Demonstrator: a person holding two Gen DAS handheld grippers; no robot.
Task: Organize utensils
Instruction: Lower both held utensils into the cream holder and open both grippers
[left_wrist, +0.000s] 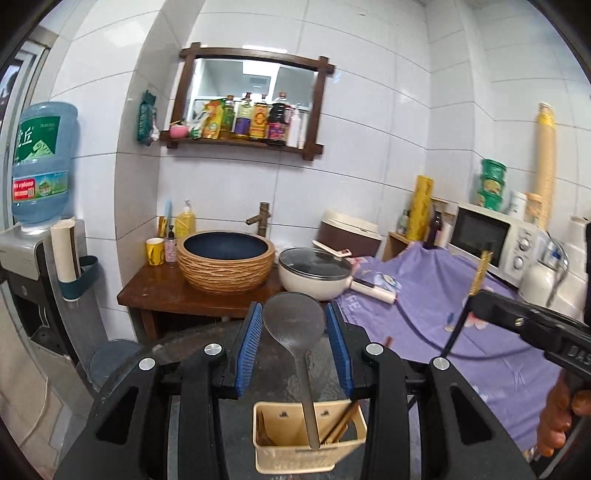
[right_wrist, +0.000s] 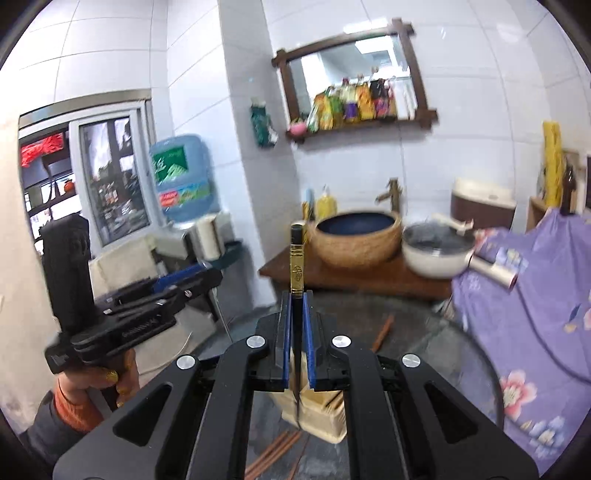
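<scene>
Above a dark round table, a ladle is pinched by the left gripper, a black chopstick by the right gripper; a beige holder stands below, clear of both.

Between my left pads I see a matt grey metal ladle; below it, a smooth beige plastic caddy.

Above the beige holder open air reaches the tiled wall. The basin and pot block ahead; the purple cloth rises right, loose chopsticks lie on the tabletop.
</scene>
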